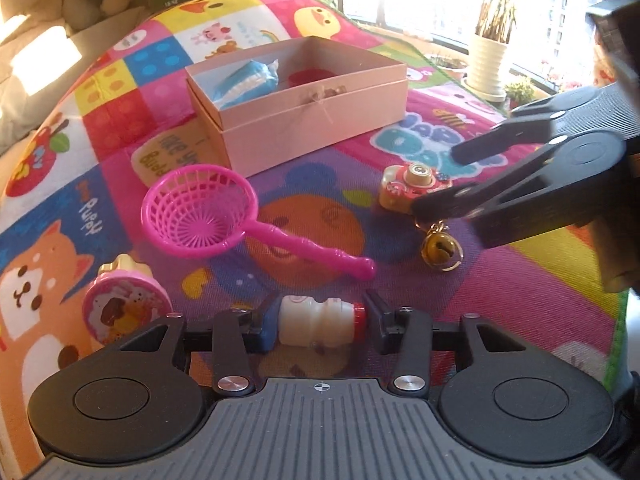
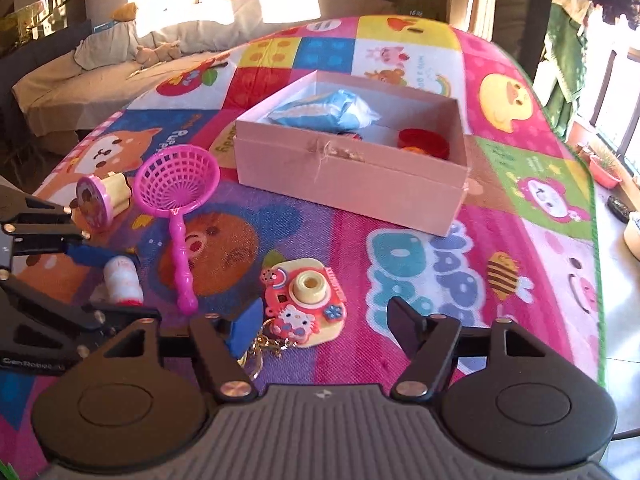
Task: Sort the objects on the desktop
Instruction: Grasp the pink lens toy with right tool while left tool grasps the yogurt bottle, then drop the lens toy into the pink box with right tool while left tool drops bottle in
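Small white yogurt-drink bottle (image 1: 320,322) lying on its side on the colourful play mat (image 1: 520,300), red cap to the right, clamped end to end between the fingers of the left gripper (image 1: 320,320). Seen from the right wrist as a white bottle at far left, with only one blue pad (image 2: 94,255) on its base visible. Right gripper (image 2: 324,326) spread wide, holding nothing, fingers either side of a pink toy camera (image 2: 306,300) with a gold keychain; the small gold bell (image 1: 438,246) on that chain clear only in the left wrist view. Pink toy strainer (image 1: 200,210) and round pink stamp toy (image 1: 126,308) lying to the left on the mat. Farther back, open pink cardboard box (image 1: 320,128) holding a blue-and-white packet (image 1: 250,82) at its left end and a red round item (image 2: 424,142) at its right; something orange beside the red one showing only from the right wrist.
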{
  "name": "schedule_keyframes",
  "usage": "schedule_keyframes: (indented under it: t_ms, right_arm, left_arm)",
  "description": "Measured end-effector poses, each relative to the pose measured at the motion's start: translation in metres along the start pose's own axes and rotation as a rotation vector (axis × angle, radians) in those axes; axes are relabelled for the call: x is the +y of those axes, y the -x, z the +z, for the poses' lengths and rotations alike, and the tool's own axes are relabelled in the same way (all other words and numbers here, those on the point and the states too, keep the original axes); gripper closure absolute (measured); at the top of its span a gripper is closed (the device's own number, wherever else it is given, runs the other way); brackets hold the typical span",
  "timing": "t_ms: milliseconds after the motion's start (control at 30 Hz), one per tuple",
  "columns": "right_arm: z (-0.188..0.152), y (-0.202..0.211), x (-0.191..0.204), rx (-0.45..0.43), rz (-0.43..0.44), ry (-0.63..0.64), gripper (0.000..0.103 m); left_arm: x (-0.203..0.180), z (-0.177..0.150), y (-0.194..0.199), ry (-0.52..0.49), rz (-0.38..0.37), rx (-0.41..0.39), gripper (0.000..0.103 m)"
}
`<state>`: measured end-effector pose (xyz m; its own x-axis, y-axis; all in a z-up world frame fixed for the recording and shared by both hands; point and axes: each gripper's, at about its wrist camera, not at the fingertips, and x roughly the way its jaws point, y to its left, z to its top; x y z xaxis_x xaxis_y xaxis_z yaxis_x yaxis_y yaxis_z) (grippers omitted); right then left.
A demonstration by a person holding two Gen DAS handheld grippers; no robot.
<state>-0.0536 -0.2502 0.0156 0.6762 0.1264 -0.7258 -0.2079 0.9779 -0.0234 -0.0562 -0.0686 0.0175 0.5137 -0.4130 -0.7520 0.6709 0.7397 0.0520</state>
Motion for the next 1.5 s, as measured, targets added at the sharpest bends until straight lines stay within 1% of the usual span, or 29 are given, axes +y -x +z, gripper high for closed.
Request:
schedule_keyframes:
  t_ms: [67,100,133,167,233,300,367,467,533,600,667,733,800,833,867,900,967,1033,1100,1167,1233,1267,1333,1433,1500]
  right_arm:
    - [0.002,-0.009,0.004,0.019,0.024,0.012,0.035]
    - [0.003,-0.013,0.006,0.034,0.029,0.019,0.039]
    - [0.005,-0.015,0.008,0.043,0.036,0.017,0.047]
    - [0.006,-0.014,0.009,0.049,0.042,0.014,0.058]
    - [0.009,-0.007,0.011,0.05,0.047,0.016,0.059]
    - [0.013,0.011,0.012,0.018,0.043,0.028,0.059]
    - [0.022,0.035,0.01,-0.029,0.04,0.032,0.059]
    - [0.05,0.078,0.0,-0.139,0.014,0.028,0.059]
    - [0.076,0.103,-0.014,-0.218,0.006,-0.002,0.059]
    - [0.1,0.117,-0.029,-0.281,-0.004,-0.038,0.059]
    - [0.123,0.119,-0.042,-0.319,-0.034,-0.068,0.059]
    - [0.144,0.111,-0.055,-0.336,-0.07,-0.094,0.059]
    - [0.165,0.096,-0.068,-0.336,-0.073,-0.135,0.059]
    - [0.175,0.086,-0.074,-0.328,-0.075,-0.161,0.059]
    - [0.184,0.075,-0.081,-0.312,-0.077,-0.187,0.058]
    - [0.192,0.063,-0.088,-0.291,-0.068,-0.214,0.058]
    - [0.2,0.044,-0.098,-0.264,-0.045,-0.274,0.056]
    - [0.197,0.037,-0.1,-0.265,-0.029,-0.289,0.056]
    - [0.189,0.034,-0.096,-0.278,-0.024,-0.274,0.051]
    - [0.18,0.032,-0.091,-0.275,-0.028,-0.261,0.05]
    - [0.171,0.028,-0.081,-0.259,-0.022,-0.233,0.05]
    - [0.165,0.027,-0.074,-0.248,-0.015,-0.215,0.05]
    - [0.151,0.022,-0.057,-0.212,0.03,-0.181,0.049]
    - [0.124,0.009,-0.023,-0.141,0.118,-0.115,0.048]
    - [0.105,-0.003,0.004,-0.086,0.156,-0.051,0.048]
  left_arm:
    - [-0.001,-0.003,0.003,-0.009,-0.004,0.003,0.055]
    - [-0.001,-0.004,0.004,-0.011,-0.006,0.005,0.055]
    - [-0.001,-0.005,0.007,-0.012,-0.007,0.006,0.055]
    - [0.0,-0.005,0.01,-0.011,-0.007,0.002,0.055]
    - [0.001,-0.003,0.02,-0.008,-0.008,-0.022,0.055]
    - [0.004,0.006,0.034,-0.009,-0.012,-0.063,0.055]
    - [0.008,0.023,0.05,-0.017,-0.005,-0.119,0.055]
    - [0.014,0.06,0.068,-0.041,0.036,-0.232,0.055]
    - [0.017,0.086,0.071,-0.045,0.067,-0.3,0.055]
    - [0.022,0.112,0.064,-0.031,0.076,-0.342,0.055]
    - [0.025,0.136,0.05,-0.01,0.068,-0.368,0.055]
    - [0.028,0.158,0.031,0.017,0.066,-0.379,0.055]
    - [0.033,0.178,0.011,0.056,0.057,-0.372,0.054]
    - [0.036,0.185,0.001,0.07,0.049,-0.359,0.05]
    - [0.041,0.19,-0.007,0.085,0.05,-0.343,0.041]
    - [0.047,0.193,-0.011,0.105,0.062,-0.333,0.038]
    - [0.064,0.186,-0.01,0.138,0.087,-0.329,0.024]
    - [0.08,0.171,-0.003,0.143,0.124,-0.317,0.018]
    - [0.093,0.154,0.003,0.125,0.179,-0.296,0.017]
    - [0.103,0.135,0.009,0.105,0.227,-0.276,0.014]
    - [0.111,0.115,0.014,0.09,0.259,-0.253,0.013]
    - [0.113,0.104,0.018,0.088,0.267,-0.242,0.01]
    - [0.117,0.081,0.026,0.098,0.278,-0.219,0.008]
    - [0.119,0.048,0.034,0.116,0.275,-0.178,0.008]
    - [0.119,0.03,0.036,0.123,0.267,-0.149,0.008]
